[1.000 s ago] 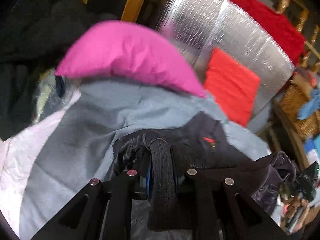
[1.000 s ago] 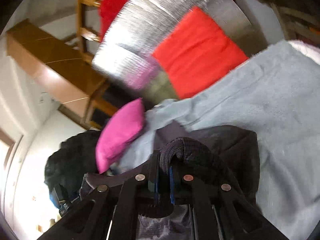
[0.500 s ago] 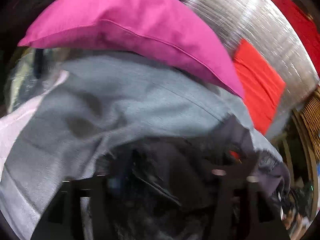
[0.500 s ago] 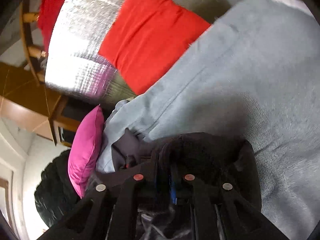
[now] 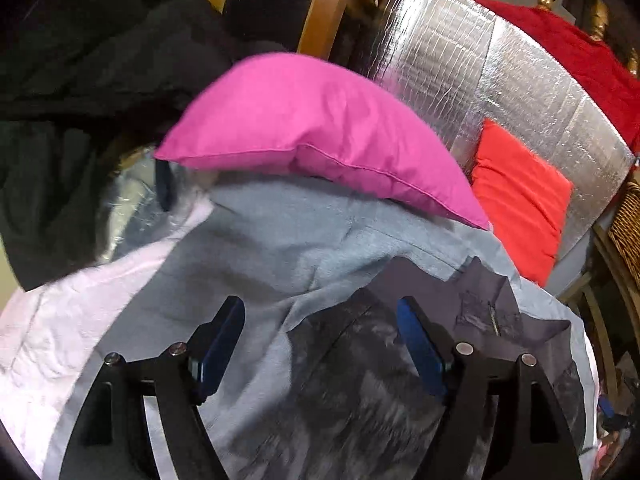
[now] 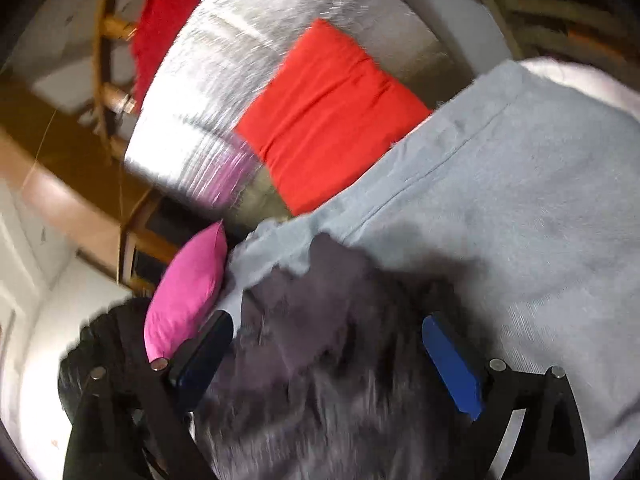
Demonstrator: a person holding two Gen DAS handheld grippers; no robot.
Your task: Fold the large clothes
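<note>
A dark grey-black garment (image 5: 380, 384) lies spread on a light grey-blue cloth (image 5: 280, 248) that covers the surface. My left gripper (image 5: 320, 336) is open, its blue pads apart above the garment's near edge, holding nothing. In the right wrist view the same dark garment (image 6: 328, 360) lies under my right gripper (image 6: 328, 356), which is also open and empty, over the grey-blue cloth (image 6: 520, 220). The garment is blurred in both views.
A magenta pillow (image 5: 316, 136) lies at the far edge of the cloth. A red cushion (image 5: 520, 200) leans on a silver foil panel (image 5: 500, 80). Dark clothing (image 5: 72, 80) is piled at the left. A wicker basket (image 5: 628, 224) stands at the right.
Both grippers were shut on the garment's ribbed edge. They have opened and let it go, and the garment now lies on the cloth.
</note>
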